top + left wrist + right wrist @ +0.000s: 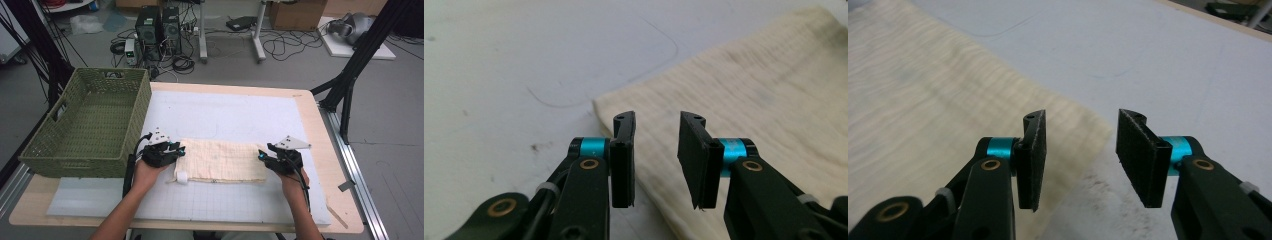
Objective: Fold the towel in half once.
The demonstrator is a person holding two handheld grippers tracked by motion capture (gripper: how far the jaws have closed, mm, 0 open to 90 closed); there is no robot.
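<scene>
With cloth (221, 160) lying folded flat on white mat (240, 117) between my grippers, left gripper (656, 160) and right gripper (1080, 157) jaws spread, empty. Risk I see: pads snagging cloth edge, undoing fold; basket (87, 122) close at left.

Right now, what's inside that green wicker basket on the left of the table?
Nothing shows inside the green basket: the high view gives its bare woven floor and far wall. The strip of floor right behind its tall near wall is hidden, so something small and flat could lie there.
</scene>
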